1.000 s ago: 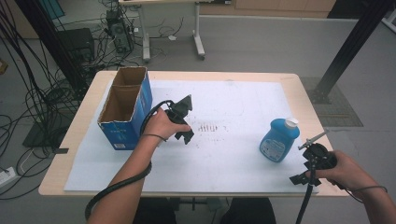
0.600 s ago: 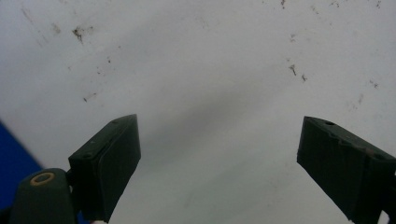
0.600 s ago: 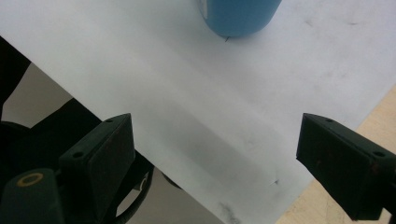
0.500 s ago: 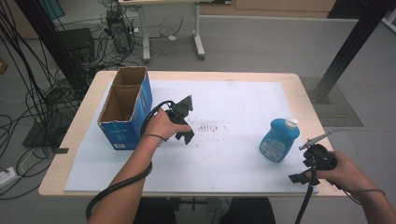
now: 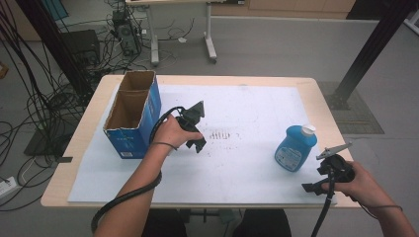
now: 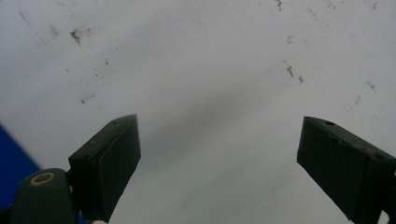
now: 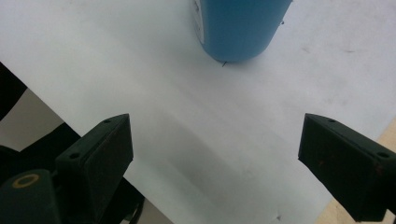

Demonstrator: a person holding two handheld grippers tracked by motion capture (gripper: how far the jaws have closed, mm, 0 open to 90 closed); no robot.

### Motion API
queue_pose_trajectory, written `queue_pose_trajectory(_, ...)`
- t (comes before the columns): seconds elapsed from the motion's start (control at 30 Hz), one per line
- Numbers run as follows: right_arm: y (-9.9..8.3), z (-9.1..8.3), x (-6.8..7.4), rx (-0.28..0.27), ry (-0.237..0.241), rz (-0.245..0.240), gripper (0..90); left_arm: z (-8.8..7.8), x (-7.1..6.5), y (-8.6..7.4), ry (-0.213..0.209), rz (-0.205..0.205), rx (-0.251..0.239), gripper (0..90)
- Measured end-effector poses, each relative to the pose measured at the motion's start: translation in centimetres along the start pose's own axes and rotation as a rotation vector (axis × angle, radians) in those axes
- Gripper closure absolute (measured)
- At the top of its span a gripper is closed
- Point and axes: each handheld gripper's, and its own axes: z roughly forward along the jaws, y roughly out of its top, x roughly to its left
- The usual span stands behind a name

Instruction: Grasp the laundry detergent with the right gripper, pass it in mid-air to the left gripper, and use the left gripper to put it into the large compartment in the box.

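A blue bottle (image 5: 295, 148) with a white cap stands upright on the white sheet at the right; its base (image 7: 238, 28) is ahead of my right gripper (image 7: 215, 158). That gripper (image 5: 316, 172) hovers at the table's front right edge, just short of the bottle. Its jaws have just been opening, and nothing is between them. My left gripper (image 5: 198, 127) is held over the sheet's middle left, beside an open blue cardboard box (image 5: 129, 143). Its jaws (image 6: 219, 158) stand wide apart over bare stained paper.
The white sheet (image 5: 247, 163) covers most of the wooden table (image 5: 89, 133). A patch of dark marks (image 5: 220, 134) lies on the sheet near the left gripper. A strip of the blue box (image 6: 14, 154) shows at the lower left of the left gripper view.
The right hand has shifted slightly near the front right edge. The left hand, the bottle and the box have not moved.
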Motion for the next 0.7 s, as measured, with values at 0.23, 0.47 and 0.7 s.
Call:
queue_pose_trajectory(0.23, -0.2, 0.2, 0.0, -0.085, -0.007, -0.016, 9.7, 0.1, 0.0, 0.0, 0.000, -0.001, 0.002, 13.8)
queue_pose_trajectory(0.47, -0.5, 0.4, -0.1, -0.146, -0.007, -0.026, 9.5, 0.3, -0.1, 0.0, 0.001, -0.002, 0.009, 13.8)
queue_pose_trajectory(0.7, -1.1, 0.9, -0.2, -0.213, 0.006, -0.024, 9.2, 0.4, -0.3, 0.1, 0.003, 0.001, 0.016, 13.8)
